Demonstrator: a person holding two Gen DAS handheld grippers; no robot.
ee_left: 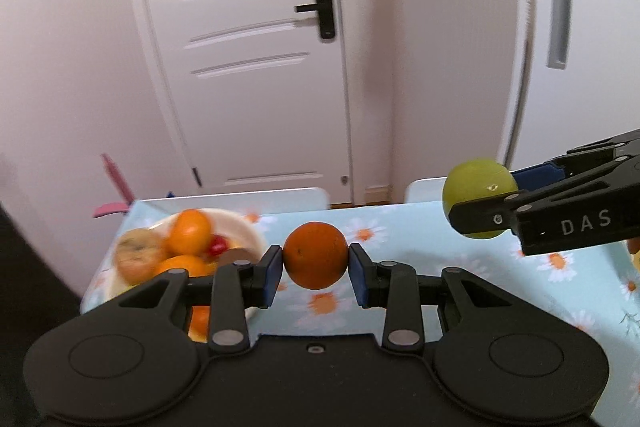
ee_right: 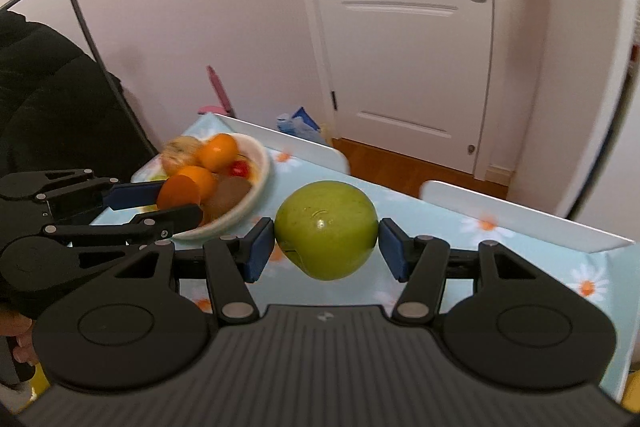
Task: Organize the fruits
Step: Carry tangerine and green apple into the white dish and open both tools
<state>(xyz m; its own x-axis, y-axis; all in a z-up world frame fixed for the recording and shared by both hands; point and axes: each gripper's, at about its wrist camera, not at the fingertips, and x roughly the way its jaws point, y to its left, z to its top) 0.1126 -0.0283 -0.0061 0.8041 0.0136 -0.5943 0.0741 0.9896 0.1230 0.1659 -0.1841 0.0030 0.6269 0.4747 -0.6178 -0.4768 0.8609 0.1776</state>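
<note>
A room in a home, seen from both wrist views.

We read the setting as domestic from the following: a white panelled door [ee_left: 256, 67] with a black lever handle and lock plate [ee_left: 322, 5], set in plain pale walls; a strip of wooden floor [ee_right: 404, 167] at its threshold; and a small table [ee_right: 532, 255] with white raised edges, spread with a light blue daisy-print cloth. On that cloth we see a white bowl [ee_right: 256, 183] heaped with mixed fruit, as one would find on a household table. A dark padded garment [ee_right: 48, 99] hangs on a rack against the wall.
</note>
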